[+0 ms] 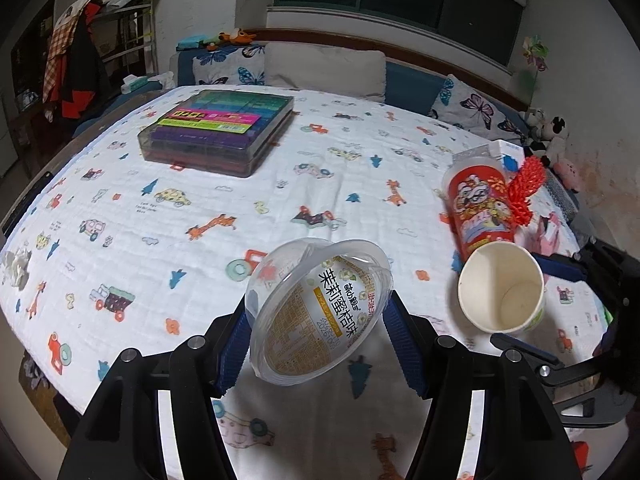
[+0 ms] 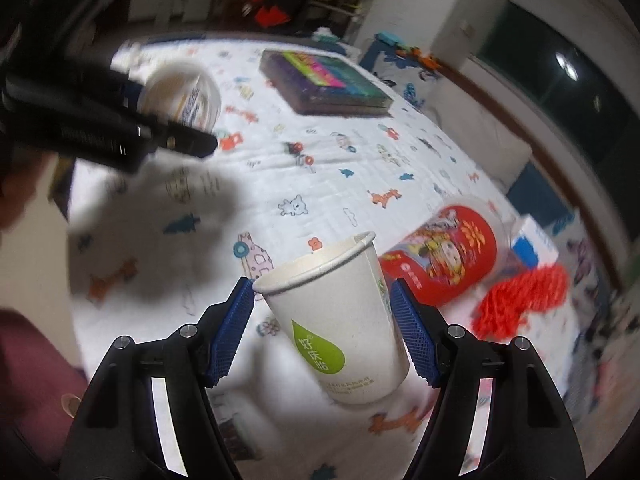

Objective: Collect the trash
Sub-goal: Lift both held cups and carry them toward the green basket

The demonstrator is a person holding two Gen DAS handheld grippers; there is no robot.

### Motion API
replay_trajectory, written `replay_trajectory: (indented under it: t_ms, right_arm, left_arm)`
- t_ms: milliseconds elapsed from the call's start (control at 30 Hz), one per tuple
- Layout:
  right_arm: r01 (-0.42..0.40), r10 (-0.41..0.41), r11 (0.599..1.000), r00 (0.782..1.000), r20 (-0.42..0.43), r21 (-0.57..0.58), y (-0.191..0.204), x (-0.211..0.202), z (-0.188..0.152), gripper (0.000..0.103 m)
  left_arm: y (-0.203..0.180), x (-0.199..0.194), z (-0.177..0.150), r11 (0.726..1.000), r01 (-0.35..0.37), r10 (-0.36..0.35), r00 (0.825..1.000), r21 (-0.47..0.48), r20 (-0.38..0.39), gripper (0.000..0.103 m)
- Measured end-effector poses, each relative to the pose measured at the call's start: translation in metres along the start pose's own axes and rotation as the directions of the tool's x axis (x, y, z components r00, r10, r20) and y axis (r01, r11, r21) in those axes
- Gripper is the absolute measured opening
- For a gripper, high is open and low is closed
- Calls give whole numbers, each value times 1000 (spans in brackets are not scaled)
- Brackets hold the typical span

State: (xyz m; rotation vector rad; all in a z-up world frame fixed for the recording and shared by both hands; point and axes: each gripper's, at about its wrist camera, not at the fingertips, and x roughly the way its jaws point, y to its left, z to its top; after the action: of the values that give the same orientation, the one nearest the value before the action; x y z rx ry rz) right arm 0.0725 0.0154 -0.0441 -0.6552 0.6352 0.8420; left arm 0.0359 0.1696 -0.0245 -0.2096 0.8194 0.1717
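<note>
My left gripper (image 1: 318, 304) is shut on a clear plastic tub (image 1: 316, 308) with a yellow printed label. The tub hangs tilted above the patterned bedspread (image 1: 280, 184), a blue pad pressing on each side. In the right wrist view the same tub (image 2: 188, 92) shows blurred at the upper left. My right gripper (image 2: 320, 286) is shut on a white paper cup (image 2: 340, 328) with a green drop logo, its pads against the cup's upper sides. The paper cup (image 1: 500, 288) is tilted and empty, with its mouth toward the left wrist camera.
A red printed canister (image 1: 478, 208) lies on its side at the right, beside a red tassel ornament (image 1: 524, 192) and a white-and-blue box (image 1: 510, 156). A clear case of coloured blocks (image 1: 218, 130) sits far left. Crumpled tissue (image 1: 18, 266) lies at the left edge. A person's maroon sleeve (image 2: 32, 360) shows.
</note>
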Motion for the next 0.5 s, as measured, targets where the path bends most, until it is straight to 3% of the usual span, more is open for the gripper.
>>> replay_trajectory:
  t_ms: [200,500]
  right_arm:
    - [-56,46,968,998,47,243,-26,-27,-18,70]
    - [-65,5,857,993,118,511,-63,-79,-64,70]
  left_arm:
    - [-22,-3,6,998,43,-43,999,37,8,62]
    - [-75,-7,15,983,138,-141,990,122,16,62]
